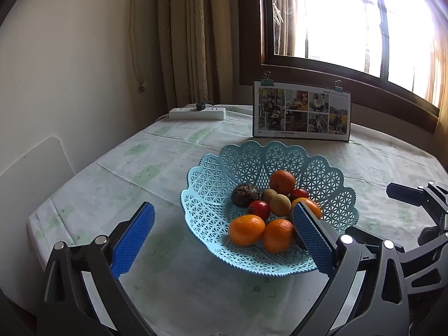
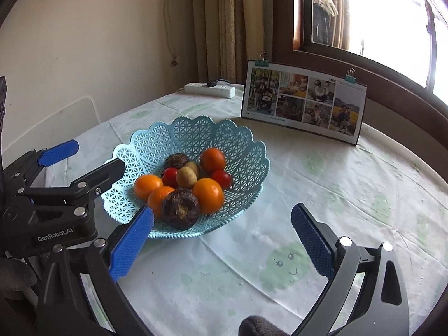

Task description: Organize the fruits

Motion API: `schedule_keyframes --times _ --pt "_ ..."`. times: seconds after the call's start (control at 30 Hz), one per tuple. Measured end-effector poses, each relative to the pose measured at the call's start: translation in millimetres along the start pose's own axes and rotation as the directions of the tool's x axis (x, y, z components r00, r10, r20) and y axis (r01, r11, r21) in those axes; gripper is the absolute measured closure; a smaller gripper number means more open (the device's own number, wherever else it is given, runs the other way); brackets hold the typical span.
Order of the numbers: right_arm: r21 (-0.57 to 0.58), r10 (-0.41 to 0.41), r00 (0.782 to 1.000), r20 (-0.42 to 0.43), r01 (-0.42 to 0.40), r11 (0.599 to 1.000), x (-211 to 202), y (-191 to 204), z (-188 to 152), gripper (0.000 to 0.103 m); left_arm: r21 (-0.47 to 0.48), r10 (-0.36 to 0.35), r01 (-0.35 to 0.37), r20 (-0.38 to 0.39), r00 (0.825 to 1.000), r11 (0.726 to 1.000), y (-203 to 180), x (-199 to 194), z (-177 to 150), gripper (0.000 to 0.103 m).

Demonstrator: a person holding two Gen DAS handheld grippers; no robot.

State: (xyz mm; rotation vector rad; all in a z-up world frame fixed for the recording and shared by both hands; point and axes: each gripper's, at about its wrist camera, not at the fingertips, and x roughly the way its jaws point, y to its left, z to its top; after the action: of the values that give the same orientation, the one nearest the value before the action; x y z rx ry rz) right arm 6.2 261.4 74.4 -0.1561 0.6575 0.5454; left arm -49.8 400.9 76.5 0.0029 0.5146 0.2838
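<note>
Left gripper [image 1: 224, 229]: held wide open just short of the basket, nothing between the blue pads; its right pad [image 1: 310, 238] is seen overlapping the near rim in the left wrist view.
Right gripper [image 2: 222, 238]: likewise spread wide and empty, held low over the tablecloth [image 2: 322, 173] to the right of the basket.
Blue lattice basket [image 2: 232, 137]: stood on the table near its middle; all fruit in view is piled in its bowl.
Fruit: four oranges, of which one [image 2: 207, 194] lies at the near side; two dark rough-skinned fruits, one [image 2: 180, 208] against the near rim; two small red fruits [image 2: 170, 176]; two brownish round ones [image 2: 186, 177]. All are packed touching.
Risk, crowding: a wide jaw lowered into the pile is judged likely to push neighbours aside or to pinch two fruits at once.
Risk, rolling: round fruit nudged over the shallow scalloped rim could be expected to roll across the cloth towards the table edge.
Risk, basket shift: the basket looks light; a pad caught on its rim or lattice is judged able to drag or tip it.
Risk, collision: both tools are close on the same side, so contact between them is possible.
Risk, bruising: the small red fruits may be crushed by a firm closure.
Photo card [image 2: 303, 100]: propped behind the basket, well apart; a far reach could knock it.
</note>
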Motion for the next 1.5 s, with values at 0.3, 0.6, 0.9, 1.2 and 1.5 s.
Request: schedule_keyframes --times 0.3,0.6,0.9,1.2,1.5 --pt "-0.008 -0.013 1.0 -0.014 0.013 1.0 -2 1 -4 0.005 0.013 0.023 -0.023 -0.005 1.0 1.0 -4 -4 -3 0.003" --pt "-0.025 -0.019 1.0 -0.019 0.019 1.0 -3 2 -2 0.005 0.025 0.053 -0.053 -0.001 0.999 0.998 -6 -5 -3 0.003" --pt "-0.027 -0.021 0.999 -0.025 0.02 0.999 0 3 1 0.005 0.024 0.057 -0.057 -0.002 0.998 0.998 -5 -5 -2 0.003" --pt "-0.001 0.001 0.999 -0.04 -0.001 1.0 5 -1 2 0.005 0.02 0.062 -0.062 -0.002 0.998 0.998 -3 -6 -2 0.003" --pt "0.045 0.018 0.999 -0.037 -0.016 0.999 6 -11 1 0.005 0.023 0.058 -0.058 0.002 0.998 0.998 -6 -9 -1 0.003"
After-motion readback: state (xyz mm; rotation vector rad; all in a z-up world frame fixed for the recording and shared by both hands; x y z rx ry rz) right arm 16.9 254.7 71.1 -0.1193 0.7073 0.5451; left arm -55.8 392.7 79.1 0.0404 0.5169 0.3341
